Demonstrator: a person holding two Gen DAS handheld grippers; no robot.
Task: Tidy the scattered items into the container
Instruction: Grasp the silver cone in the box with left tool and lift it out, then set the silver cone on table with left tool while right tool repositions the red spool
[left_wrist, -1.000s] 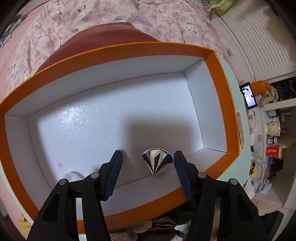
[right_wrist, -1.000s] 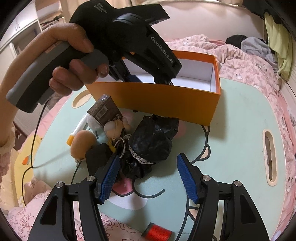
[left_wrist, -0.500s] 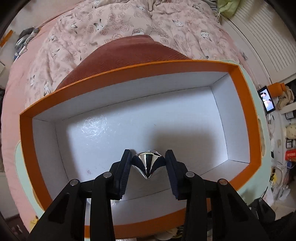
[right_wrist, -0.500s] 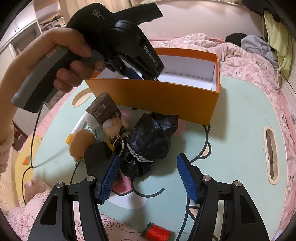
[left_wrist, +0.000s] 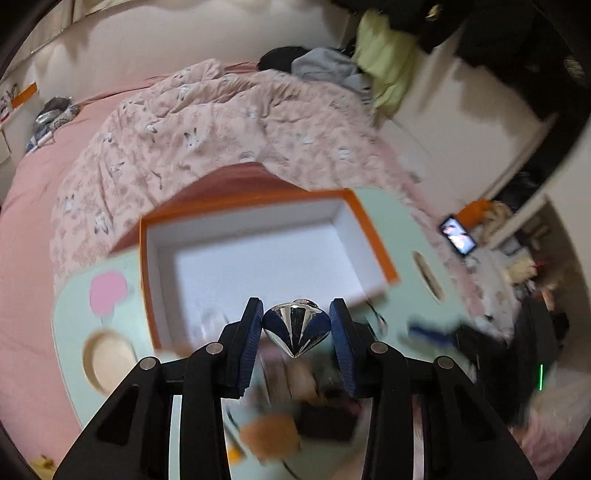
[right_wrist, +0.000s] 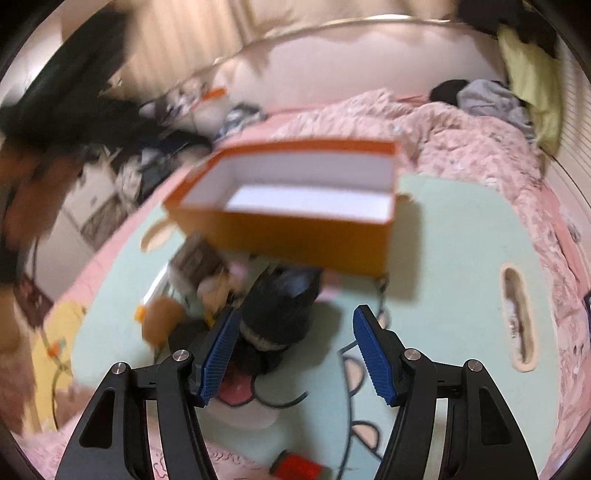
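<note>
Through the left wrist camera I found my left gripper clamped on a shiny silver cone, the orange box lying just beyond it. Through the right wrist camera, my right gripper stood open and empty, a black bundle just ahead between its fingers, the box farther ahead.

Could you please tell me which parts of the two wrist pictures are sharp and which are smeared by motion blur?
Left wrist view: the left gripper and the shiny chrome cone between its jaws are sharp, while the orange box and the bed quilt are smeared. Right wrist view: the right gripper is crisp; the box and the black bag are blurred.
</note>
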